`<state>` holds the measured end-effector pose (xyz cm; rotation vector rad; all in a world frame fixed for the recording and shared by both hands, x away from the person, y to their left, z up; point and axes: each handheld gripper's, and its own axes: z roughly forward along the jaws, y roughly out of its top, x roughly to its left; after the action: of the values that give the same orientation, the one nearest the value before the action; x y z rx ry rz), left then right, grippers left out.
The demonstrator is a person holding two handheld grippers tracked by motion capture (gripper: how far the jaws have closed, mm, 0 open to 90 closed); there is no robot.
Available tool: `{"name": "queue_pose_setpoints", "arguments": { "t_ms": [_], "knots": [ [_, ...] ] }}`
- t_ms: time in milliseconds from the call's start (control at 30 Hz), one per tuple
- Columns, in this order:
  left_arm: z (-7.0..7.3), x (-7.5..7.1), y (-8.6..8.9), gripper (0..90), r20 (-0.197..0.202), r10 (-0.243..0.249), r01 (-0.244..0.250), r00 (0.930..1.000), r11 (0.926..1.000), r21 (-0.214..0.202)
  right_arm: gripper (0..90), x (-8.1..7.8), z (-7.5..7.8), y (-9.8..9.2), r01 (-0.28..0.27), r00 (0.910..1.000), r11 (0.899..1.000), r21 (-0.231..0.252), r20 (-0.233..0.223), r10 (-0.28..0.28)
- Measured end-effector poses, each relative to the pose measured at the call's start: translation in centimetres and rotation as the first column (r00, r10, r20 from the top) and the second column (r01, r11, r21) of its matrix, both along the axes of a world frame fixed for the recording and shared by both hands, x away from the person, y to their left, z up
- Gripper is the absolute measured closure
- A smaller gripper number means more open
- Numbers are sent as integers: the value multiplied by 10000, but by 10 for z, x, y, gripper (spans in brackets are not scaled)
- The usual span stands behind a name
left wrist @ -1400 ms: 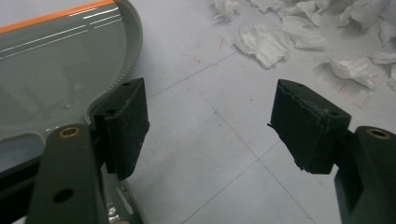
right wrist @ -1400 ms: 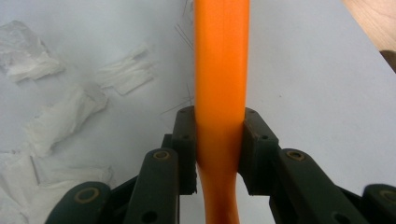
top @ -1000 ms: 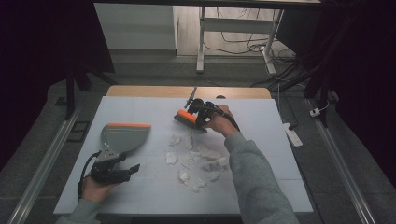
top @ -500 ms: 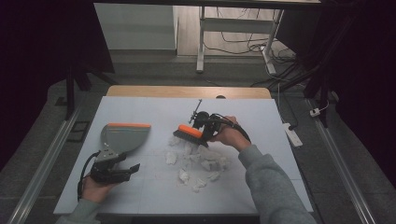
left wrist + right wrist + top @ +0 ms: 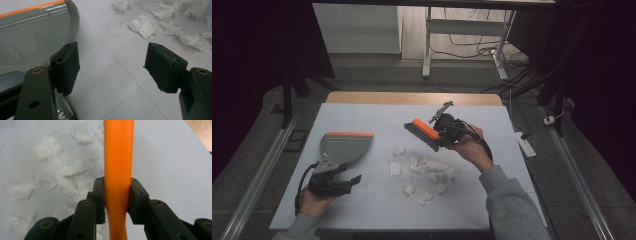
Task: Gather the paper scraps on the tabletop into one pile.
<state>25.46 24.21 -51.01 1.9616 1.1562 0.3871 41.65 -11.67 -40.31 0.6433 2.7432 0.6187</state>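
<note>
My right gripper [image 5: 443, 131] [image 5: 117, 195] is shut on an orange hand brush [image 5: 423, 133] [image 5: 118, 157] with dark bristles, held above the table just past a scatter of crumpled white paper scraps [image 5: 424, 172] [image 5: 47, 150] [image 5: 160, 12]. A grey dustpan [image 5: 343, 146] [image 5: 27, 37] with an orange front lip lies flat at the left. My left gripper [image 5: 352, 180] [image 5: 112, 67] stands open by the dustpan's handle end, with bare table between its jaws; its left jaw overlaps the pan's rim in the left gripper view.
The pale grey table top [image 5: 377, 120] ends in a wooden strip at the far edge. A white power strip [image 5: 525, 144] lies on the floor to the right. Metal frame legs and cables stand beyond the table.
The right gripper has carried the brush nearer and lower, toward the paper scraps, with the bristle end now pointing left. The left gripper and the dustpan have stayed put.
</note>
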Motion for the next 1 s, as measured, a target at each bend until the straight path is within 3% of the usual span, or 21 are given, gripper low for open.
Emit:
{"name": "queue_pose_setpoints", "arguments": {
  "t_ms": [133,300,600,700,833,867,967,1000],
  "knots": [
    [0,0,1,284,30,31,-31,10000,10000,-15,706,-2,5,1,260,9996,9987,427,-101,-255],
    [-1,1,2,284,-7,59,-59,10000,10000,15,706,2,0,18,293,9993,9968,741,-246,-275],
    [-1,1,2,284,32,20,-20,10000,10000,-9,706,13,-25,73,791,9912,9822,1704,-1182,-593],
    [-1,1,3,284,45,61,-61,10000,10000,-54,706,20,-36,91,1223,9814,9637,2374,-1740,-816],
    [-1,1,5,284,43,67,-67,10000,10000,-54,707,31,-51,107,2000,9564,9332,2987,-2662,-1197],
    [-1,1,5,284,55,45,-45,10000,10000,-49,706,32,-56,109,2141,9503,9311,2952,-2837,-1285],
    [0,0,4,284,79,41,-41,10000,10000,10,707,34,-69,112,2218,9415,9470,2323,-3036,-1461],
    [0,-1,4,284,96,16,-16,10000,10000,24,707,34,-70,109,2346,9420,9458,2245,-2927,-1641]
  ]
}}
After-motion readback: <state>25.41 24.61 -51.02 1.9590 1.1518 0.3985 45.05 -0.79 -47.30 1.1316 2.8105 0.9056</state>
